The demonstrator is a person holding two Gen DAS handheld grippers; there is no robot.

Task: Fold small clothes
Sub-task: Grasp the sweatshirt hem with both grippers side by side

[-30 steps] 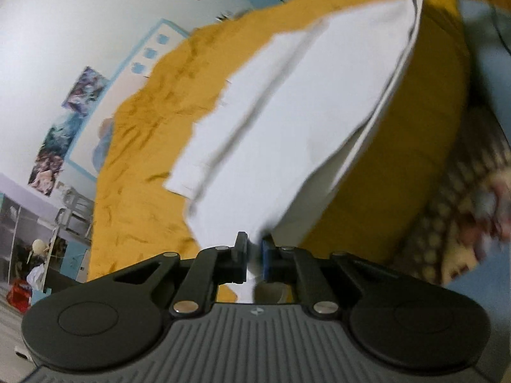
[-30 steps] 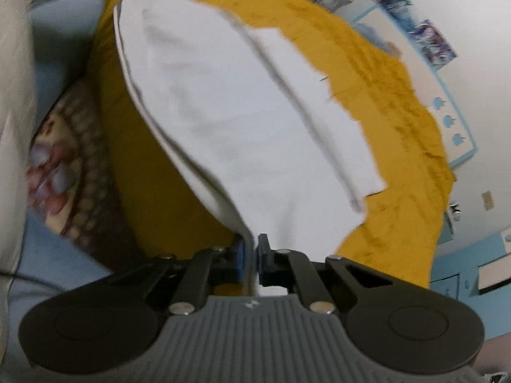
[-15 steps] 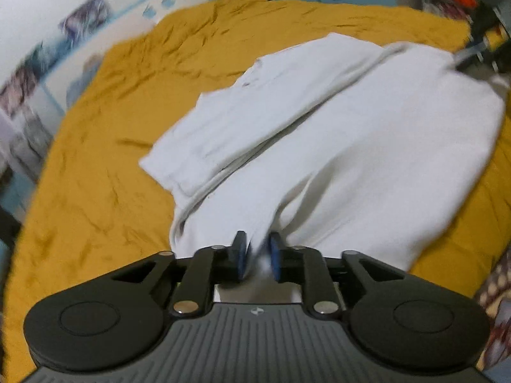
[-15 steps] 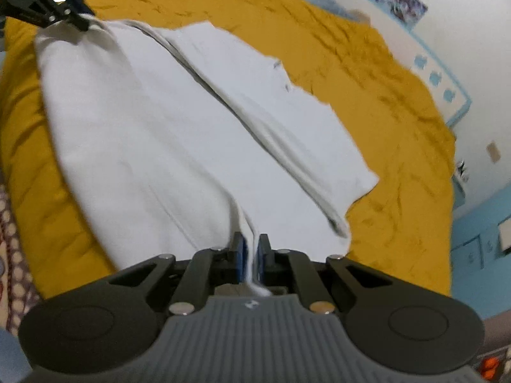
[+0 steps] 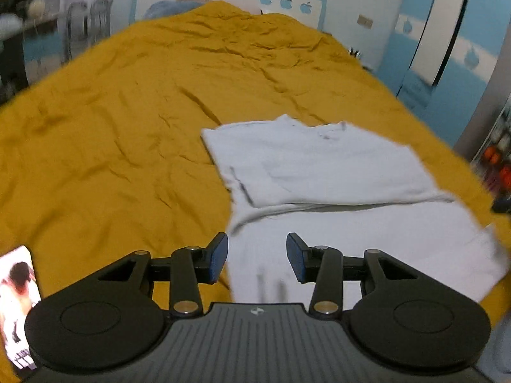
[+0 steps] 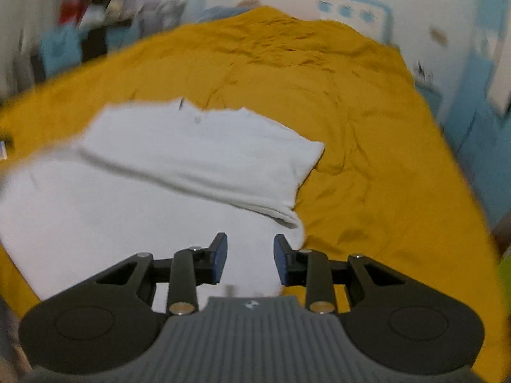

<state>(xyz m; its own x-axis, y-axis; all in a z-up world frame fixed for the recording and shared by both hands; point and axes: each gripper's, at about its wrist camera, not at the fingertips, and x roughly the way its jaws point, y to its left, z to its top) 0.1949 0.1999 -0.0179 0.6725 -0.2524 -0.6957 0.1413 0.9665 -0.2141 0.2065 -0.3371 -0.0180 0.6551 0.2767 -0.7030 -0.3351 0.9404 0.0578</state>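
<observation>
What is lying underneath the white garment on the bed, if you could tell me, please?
The white garment lies folded over itself on the yellow bedspread, which shows on every side of it. A second layer of the garment shows beneath the top fold. Whatever else might be beneath is covered.

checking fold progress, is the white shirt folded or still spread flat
Partly folded: the white shirt has its far part doubled over the near part on the yellow bedspread.

Both wrist views look down, close, at one white garment (image 5: 319, 166).
</observation>
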